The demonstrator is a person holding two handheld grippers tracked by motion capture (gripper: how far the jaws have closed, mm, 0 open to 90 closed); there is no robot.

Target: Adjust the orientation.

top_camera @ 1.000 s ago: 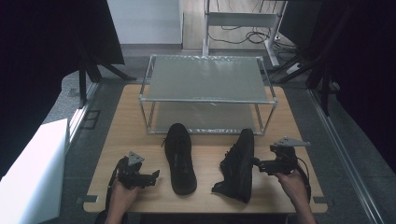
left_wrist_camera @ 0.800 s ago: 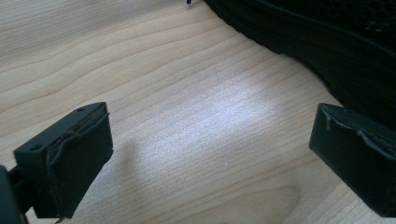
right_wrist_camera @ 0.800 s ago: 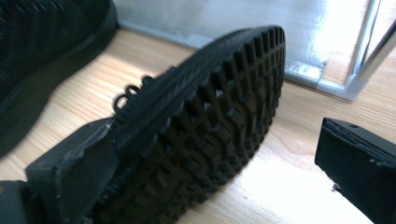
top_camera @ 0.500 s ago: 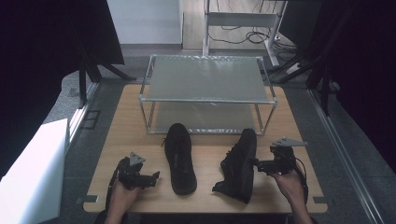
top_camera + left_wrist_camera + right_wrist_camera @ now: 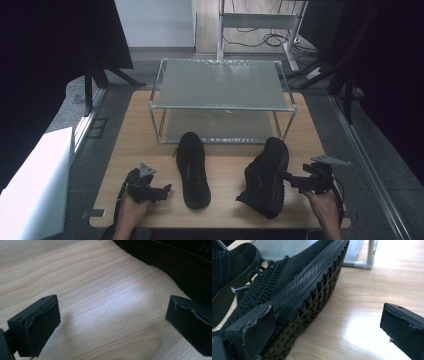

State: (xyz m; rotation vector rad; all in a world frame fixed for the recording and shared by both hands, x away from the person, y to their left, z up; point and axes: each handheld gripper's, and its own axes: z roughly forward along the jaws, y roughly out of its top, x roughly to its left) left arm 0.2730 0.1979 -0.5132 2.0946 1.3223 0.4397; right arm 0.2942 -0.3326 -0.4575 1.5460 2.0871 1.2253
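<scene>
Two black mesh shoes lie on the wooden table (image 5: 225, 172). The left shoe (image 5: 192, 169) rests flat on its sole. The right shoe (image 5: 266, 176) is tipped onto its side, its toothed sole (image 5: 317, 297) facing my right gripper. My left gripper (image 5: 164, 190) sits near the table's front left, open, jaws wide over bare wood (image 5: 110, 305), with the left shoe's edge (image 5: 180, 262) just beyond its far jaw. My right gripper (image 5: 289, 179) is open beside the tipped shoe; one jaw stands against the sole, the other stands apart over the table.
A two-level metal-framed rack (image 5: 222, 85) with translucent shelves stands at the back of the table, its foot (image 5: 362, 263) just behind the tipped shoe. A white box (image 5: 30, 185) sits off the table's left. Desk legs and cables (image 5: 260, 25) lie on the floor beyond.
</scene>
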